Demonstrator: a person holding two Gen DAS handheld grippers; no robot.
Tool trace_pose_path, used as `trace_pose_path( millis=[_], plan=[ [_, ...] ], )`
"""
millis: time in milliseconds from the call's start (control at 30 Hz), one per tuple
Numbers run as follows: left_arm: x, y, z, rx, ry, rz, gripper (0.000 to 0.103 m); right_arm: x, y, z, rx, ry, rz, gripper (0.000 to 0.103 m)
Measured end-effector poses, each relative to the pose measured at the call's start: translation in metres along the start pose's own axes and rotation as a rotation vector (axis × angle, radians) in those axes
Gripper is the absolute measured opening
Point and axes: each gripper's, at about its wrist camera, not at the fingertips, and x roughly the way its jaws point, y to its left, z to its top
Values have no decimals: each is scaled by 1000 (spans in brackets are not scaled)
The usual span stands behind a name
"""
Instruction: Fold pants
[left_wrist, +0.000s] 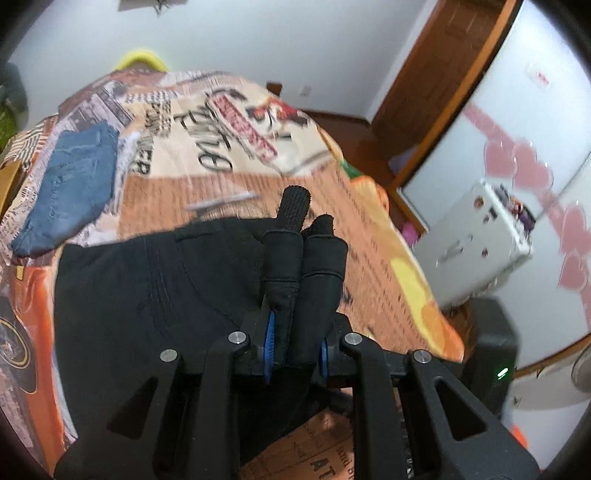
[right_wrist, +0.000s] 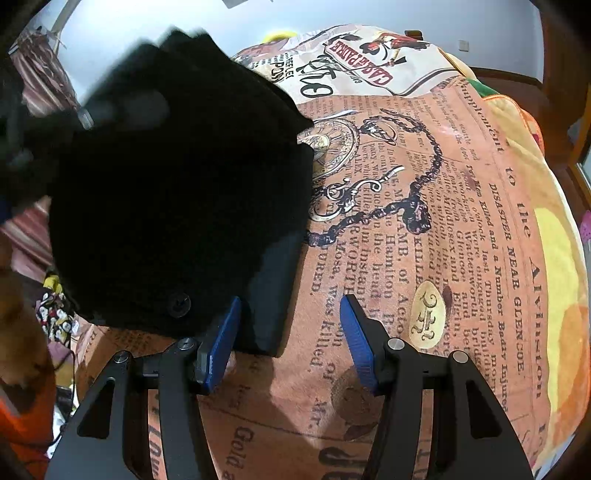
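Note:
The black pants (left_wrist: 155, 295) lie on a printed newspaper-pattern blanket (left_wrist: 229, 162) on a bed. My left gripper (left_wrist: 295, 295) is shut on a bunch of the black pants, with fabric and belt-loop ends sticking out past the pads. In the right wrist view the black pants (right_wrist: 177, 206) hang lifted at the left, a black button (right_wrist: 179, 304) showing near their lower edge. My right gripper (right_wrist: 290, 332) is open and empty over the blanket (right_wrist: 424, 229), its left pad (right_wrist: 221, 339) just beside the pants' edge.
A folded pair of blue jeans (left_wrist: 70, 188) lies on the far left of the bed. A white cabinet (left_wrist: 476, 236) and a wooden door frame (left_wrist: 461, 92) stand to the right of the bed. The bed's right edge (right_wrist: 554, 258) curves down to the floor.

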Motion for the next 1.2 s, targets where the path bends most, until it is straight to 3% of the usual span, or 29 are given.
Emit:
trace_pose_path(
  millis=[300, 400, 467, 567, 733, 867, 1000, 1200],
  plan=[
    [17, -11, -30, 75, 101, 34, 22, -9, -3, -3, 2, -6, -29, 52],
    [16, -10, -34, 63, 127, 9, 33, -9, -3, -2, -3, -5, -45, 52],
    [12, -9, -35, 55, 131, -8, 48, -11, -3, -3, -3, -5, -50, 52],
    [-1, -10, -34, 58, 91, -3, 59, -13, -2, -4, 3, -3, -47, 52],
    [-29, 3, -18, 49, -18, 76, 68, -15, 1, -5, -9, 2, -58, 52],
    [-40, 35, 6, 29, -74, 177, 76, -17, 4, -8, -18, 6, -57, 52],
    [-29, 78, 35, 5, -68, 298, 77, -14, 5, -12, -7, 13, -52, 52],
    [10, 138, 56, 0, 7, 460, 77, -8, 7, -15, 9, 9, -61, 55]
  ],
)
